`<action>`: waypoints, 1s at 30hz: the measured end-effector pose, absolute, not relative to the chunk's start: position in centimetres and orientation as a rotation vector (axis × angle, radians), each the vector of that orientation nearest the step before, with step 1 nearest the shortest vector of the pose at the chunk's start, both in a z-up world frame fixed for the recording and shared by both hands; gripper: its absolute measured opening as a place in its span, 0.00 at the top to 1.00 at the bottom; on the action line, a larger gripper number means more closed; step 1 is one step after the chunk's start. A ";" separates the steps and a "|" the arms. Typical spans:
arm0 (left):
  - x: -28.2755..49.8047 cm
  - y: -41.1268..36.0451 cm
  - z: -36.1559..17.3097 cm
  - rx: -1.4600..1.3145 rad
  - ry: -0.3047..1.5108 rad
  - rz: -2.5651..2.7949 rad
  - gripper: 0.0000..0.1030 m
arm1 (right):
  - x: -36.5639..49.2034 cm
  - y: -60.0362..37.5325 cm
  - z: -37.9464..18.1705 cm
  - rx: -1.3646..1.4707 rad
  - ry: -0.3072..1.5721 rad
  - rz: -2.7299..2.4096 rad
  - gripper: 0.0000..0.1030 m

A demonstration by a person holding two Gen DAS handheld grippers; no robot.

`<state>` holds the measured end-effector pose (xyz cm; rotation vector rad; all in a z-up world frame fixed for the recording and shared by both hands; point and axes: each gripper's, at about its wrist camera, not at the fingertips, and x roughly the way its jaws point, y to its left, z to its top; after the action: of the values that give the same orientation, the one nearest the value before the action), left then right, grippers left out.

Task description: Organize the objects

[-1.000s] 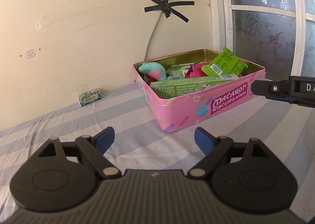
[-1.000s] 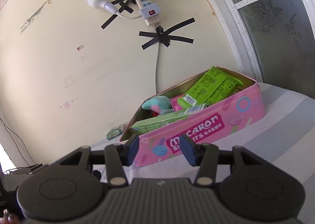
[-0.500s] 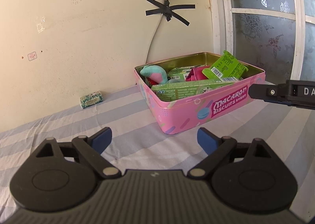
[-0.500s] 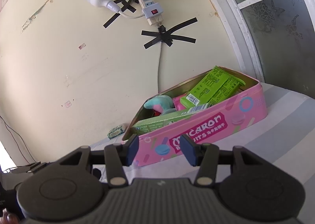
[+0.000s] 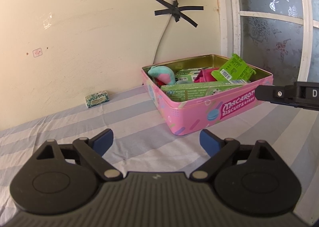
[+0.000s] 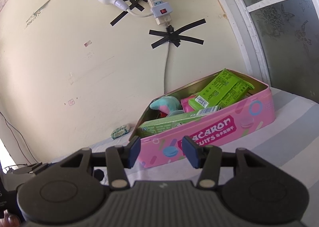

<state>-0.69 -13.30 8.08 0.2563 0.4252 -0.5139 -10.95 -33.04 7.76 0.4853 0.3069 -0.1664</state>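
- Looking at what's left out: a small box (image 5: 97,98) sits at the bed's (image 5: 139,147) far edge against the wall, well apart from the pink tin (image 5: 201,111).
- Probably light, stiff cardboard, so I'd pinch its long sides.
- Left gripper (image 5: 156,142) and right gripper (image 6: 160,150) both spread, holding nothing.
- Versus a second ago, both have backed off the tin slightly.

A pink biscuit tin (image 5: 207,107) is sitting open, with no lid on it, on the striped cloth (image 5: 127,119). Inside the tin, a teal and pink plush toy (image 5: 162,74) is lying at its left end, a long green box (image 5: 197,91) is leaning along its front wall, and green packets (image 5: 233,68) are sticking up at its right end. Left of the tin, well apart, a small green-patterned box (image 5: 97,98) is lying against the wall.
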 end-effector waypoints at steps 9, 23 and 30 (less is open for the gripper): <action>1.2 -10.8 7.6 0.217 0.442 -0.477 0.08 | -9.5 -31.4 8.3 0.440 0.332 -0.154 0.54; 5.9 -5.3 6.4 0.182 0.469 -0.382 0.08 | -4.9 -27.5 10.0 0.338 0.359 -0.096 0.53; 8.0 -3.1 6.2 0.175 0.474 -0.329 0.08 | -2.4 -25.8 10.3 0.304 0.387 -0.055 0.53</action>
<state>7.99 -3.06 6.23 0.1752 0.4738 -0.3291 -2.37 -25.82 10.29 0.3042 0.3867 -0.0552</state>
